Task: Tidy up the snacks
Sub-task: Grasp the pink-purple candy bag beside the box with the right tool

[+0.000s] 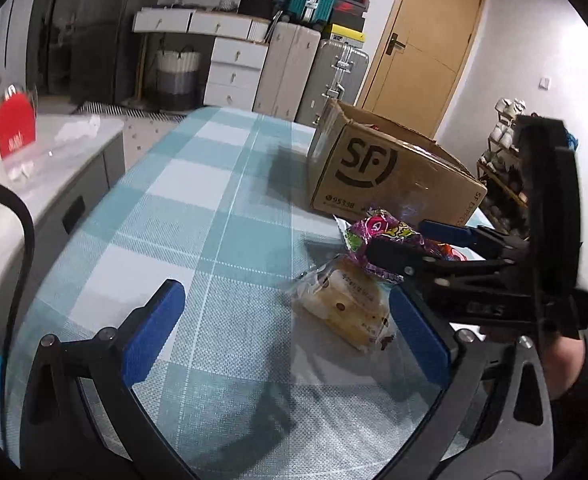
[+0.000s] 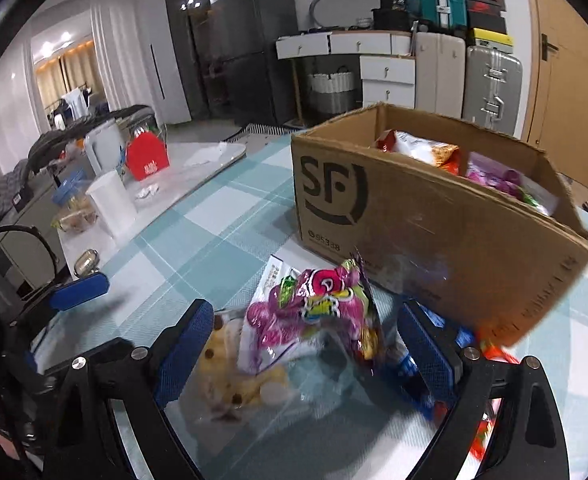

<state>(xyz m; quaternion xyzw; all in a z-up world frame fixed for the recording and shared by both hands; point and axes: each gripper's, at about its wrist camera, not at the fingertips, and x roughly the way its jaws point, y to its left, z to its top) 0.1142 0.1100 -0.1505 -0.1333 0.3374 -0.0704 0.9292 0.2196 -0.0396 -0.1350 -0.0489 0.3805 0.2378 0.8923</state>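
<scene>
a table [image 1: 198, 208] covered with a blue-and-white checked cloth carries everything. in the left wrist view, a brown cardboard box [image 1: 390, 176] printed with a black logo stands at about two o'clock, its top open. just in front of it, near three o'clock, lies a pink and purple snack bag [image 1: 378, 232], and touching that bag's near edge is a clear-wrapped yellow cake [image 1: 346, 304] lying flat on the cloth. in the right wrist view, red and blue packets [image 2: 490, 354] show at four o'clock, close to the box's near corner; what they are is too blurred to tell. the cloth to nine o'clock is bare.
</scene>
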